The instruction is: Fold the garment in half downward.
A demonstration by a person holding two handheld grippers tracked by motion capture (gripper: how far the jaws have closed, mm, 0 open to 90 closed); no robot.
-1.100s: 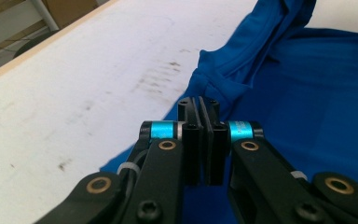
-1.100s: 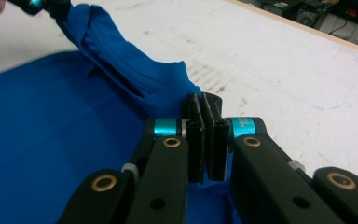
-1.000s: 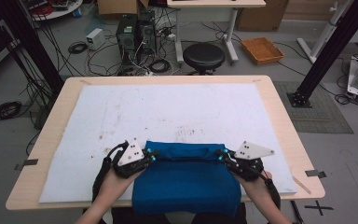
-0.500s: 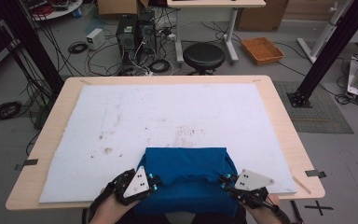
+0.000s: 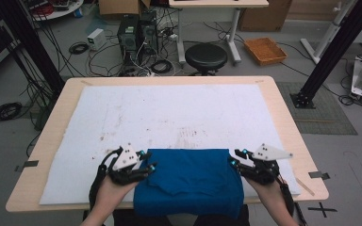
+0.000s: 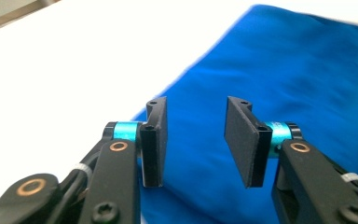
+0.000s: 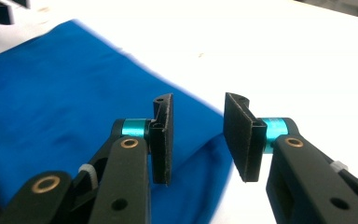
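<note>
A folded blue cloth (image 5: 188, 181) lies on the white mat (image 5: 169, 113) at the near side, and its front part hangs over the table's edge. My left gripper (image 5: 149, 160) sits at the cloth's left border and my right gripper (image 5: 234, 157) at its right border. Both have just been opening. In the left gripper view the left gripper (image 6: 193, 135) stands open just above the blue cloth (image 6: 284, 70), its pads apart and not pressing. In the right gripper view the right gripper (image 7: 196, 135) is open over the corner of the blue cloth (image 7: 51, 93).
The wooden table (image 5: 287, 127) rims the mat, and its front edge runs just under the person's hands. On the floor beyond stand a black stool (image 5: 206, 56), computer towers (image 5: 136, 30), loose cables and an orange tray (image 5: 265, 49). A black frame post (image 5: 330, 52) rises at the right.
Both grippers were shut on the cloth's side edges and drew toward the person, then shifted back away. Now their jaws are apart and the cloth lies released on the mat.
</note>
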